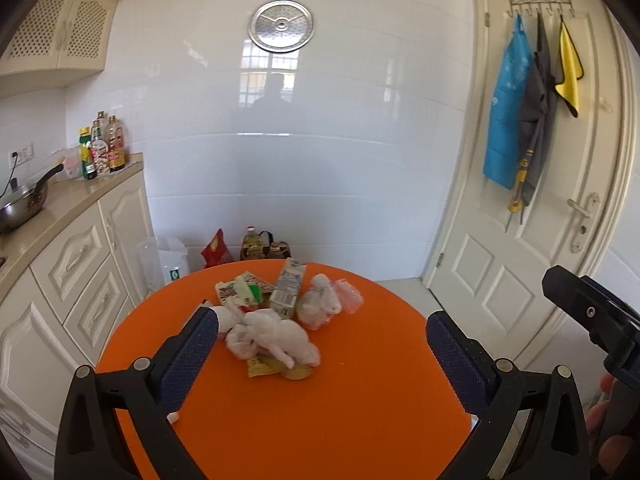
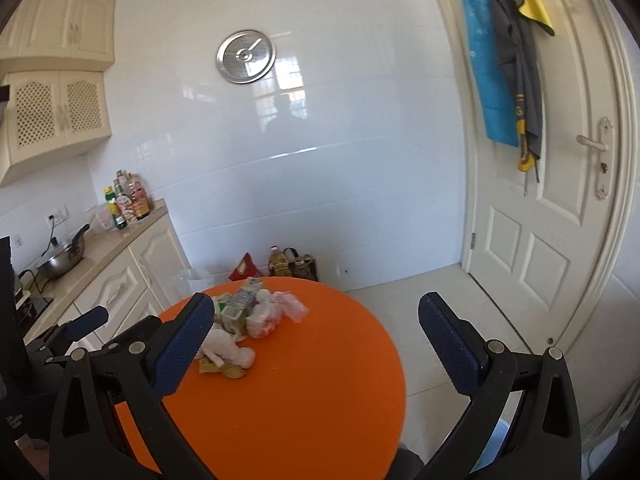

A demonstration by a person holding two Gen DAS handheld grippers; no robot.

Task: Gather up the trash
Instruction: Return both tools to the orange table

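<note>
A pile of trash lies toward the far side of the round orange table (image 1: 320,420). It holds a crumpled white wad (image 1: 276,336), a milk carton (image 1: 286,288), a knotted pinkish plastic bag (image 1: 328,300), green-and-white wrappers (image 1: 240,290) and a yellow wrapper (image 1: 268,368). My left gripper (image 1: 322,322) hovers above the table short of the pile, open, nothing between its fingers. The right wrist view shows the same pile (image 2: 240,320) at left. My right gripper (image 2: 318,304) is open and empty, to the right of the pile. Its black body (image 1: 592,312) shows at the left wrist view's right edge.
A cream counter on the left carries a wok (image 1: 20,204) and several bottles (image 1: 102,148). On the floor behind the table stand a white bin (image 1: 164,260), a red bag (image 1: 216,250) and oil bottles (image 1: 260,244). A white door (image 1: 540,280) with hanging aprons is at right.
</note>
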